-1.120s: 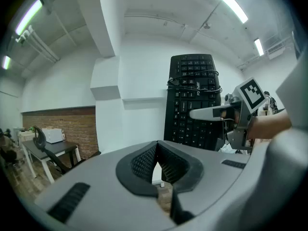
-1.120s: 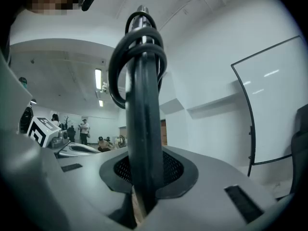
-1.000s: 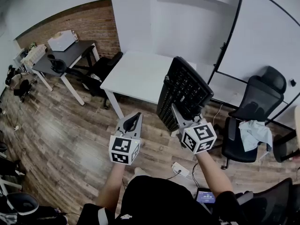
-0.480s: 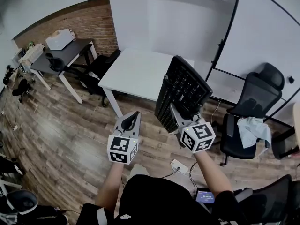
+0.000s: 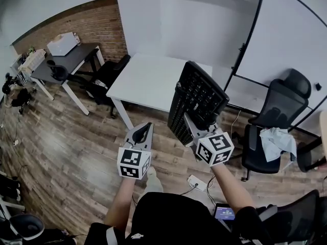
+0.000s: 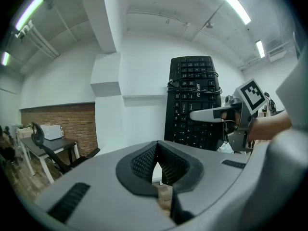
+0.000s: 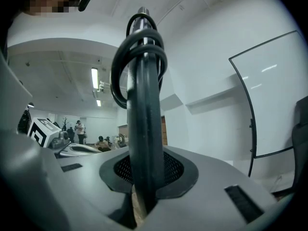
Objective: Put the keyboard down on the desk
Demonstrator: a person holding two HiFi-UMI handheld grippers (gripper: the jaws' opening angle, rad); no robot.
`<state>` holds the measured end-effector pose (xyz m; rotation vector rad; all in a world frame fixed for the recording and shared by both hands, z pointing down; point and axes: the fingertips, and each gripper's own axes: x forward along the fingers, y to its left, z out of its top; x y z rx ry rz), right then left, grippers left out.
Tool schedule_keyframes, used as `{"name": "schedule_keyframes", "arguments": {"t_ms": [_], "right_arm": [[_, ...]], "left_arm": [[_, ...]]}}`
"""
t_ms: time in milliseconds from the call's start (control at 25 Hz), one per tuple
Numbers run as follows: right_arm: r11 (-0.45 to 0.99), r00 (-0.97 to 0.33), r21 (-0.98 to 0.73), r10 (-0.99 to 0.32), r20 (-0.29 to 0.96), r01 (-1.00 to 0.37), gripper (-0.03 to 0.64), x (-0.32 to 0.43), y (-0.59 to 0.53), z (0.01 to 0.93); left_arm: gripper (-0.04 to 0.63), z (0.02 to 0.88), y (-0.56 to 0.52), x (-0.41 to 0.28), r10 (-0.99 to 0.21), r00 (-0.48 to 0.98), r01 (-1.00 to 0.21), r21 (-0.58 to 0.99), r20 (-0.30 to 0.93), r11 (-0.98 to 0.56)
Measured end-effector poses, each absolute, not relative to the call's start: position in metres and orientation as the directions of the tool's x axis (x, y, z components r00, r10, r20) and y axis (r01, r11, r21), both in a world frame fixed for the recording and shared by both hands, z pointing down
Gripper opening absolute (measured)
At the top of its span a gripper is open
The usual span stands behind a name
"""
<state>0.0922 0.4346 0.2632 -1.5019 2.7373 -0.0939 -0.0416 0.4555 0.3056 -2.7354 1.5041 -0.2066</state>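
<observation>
Keyboard [image 5: 201,92] upright in right gripper [image 5: 192,121]

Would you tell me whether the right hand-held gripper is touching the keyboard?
Touching. The right gripper view shows the right hand-held gripper clamped on the keyboard edge.

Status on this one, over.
Right tongs shut on keyboard, held upright in air. Left tongs shut, empty. Desk ahead, nothing between.
</observation>
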Motion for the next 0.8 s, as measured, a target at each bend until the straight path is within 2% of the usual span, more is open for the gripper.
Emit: {"name": "schedule_keyframes", "arguments": {"t_ms": [800], "right_arm": [[0.516,-0.523,-0.092,-0.850,0.064,-0.851,0.100,0.023,0.247,0.265]], "left_arm": [[0.014,0.308,0.267,-0.104,-0.820,0.560,-0.823,-0.040,0.121,-0.567]]}}
